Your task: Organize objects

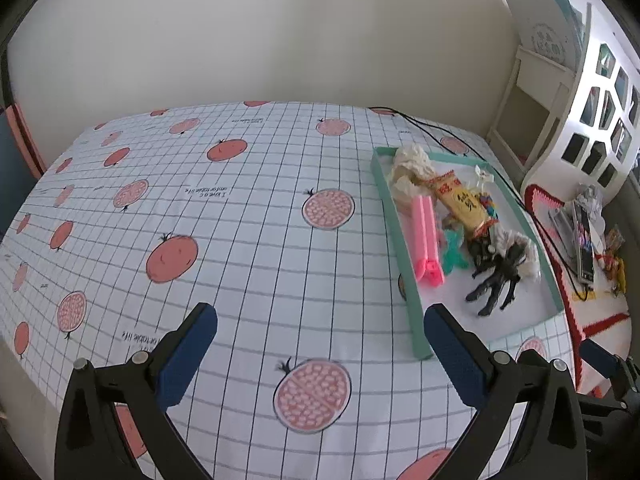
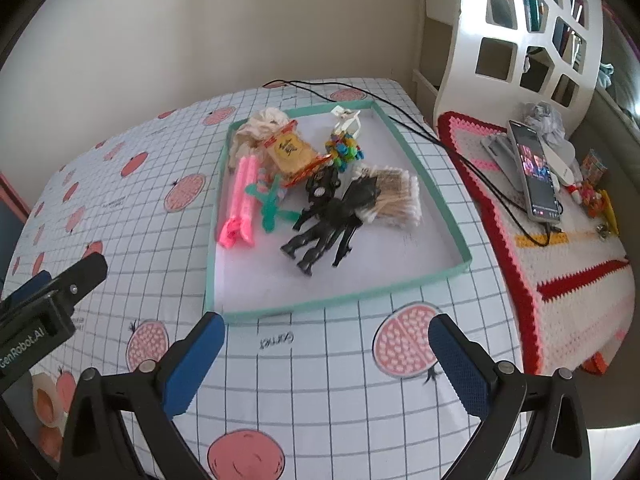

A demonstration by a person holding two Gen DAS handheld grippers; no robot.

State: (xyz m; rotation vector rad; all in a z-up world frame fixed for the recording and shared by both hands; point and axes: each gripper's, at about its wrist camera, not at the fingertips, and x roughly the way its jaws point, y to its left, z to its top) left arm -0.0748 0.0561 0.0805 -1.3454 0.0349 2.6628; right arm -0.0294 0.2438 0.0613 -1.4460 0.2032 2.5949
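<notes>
Toys and small objects lie piled inside the green tray (image 2: 424, 160) on the table, both tongs, left gripper (image 1: 320, 332) and right gripper (image 2: 326, 332), spread and empty, so approach slowly from above.

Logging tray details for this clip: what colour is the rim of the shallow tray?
Mint green rim, white inside; clearest in the right wrist view.

The left gripper (image 1: 320, 344) is being held at the bottom of its frame, its blue-padded fingers (image 1: 188, 360) spread wide with nothing between them. The right gripper (image 2: 326, 352) is being held likewise low in frame, jaws wide apart and empty.
</notes>
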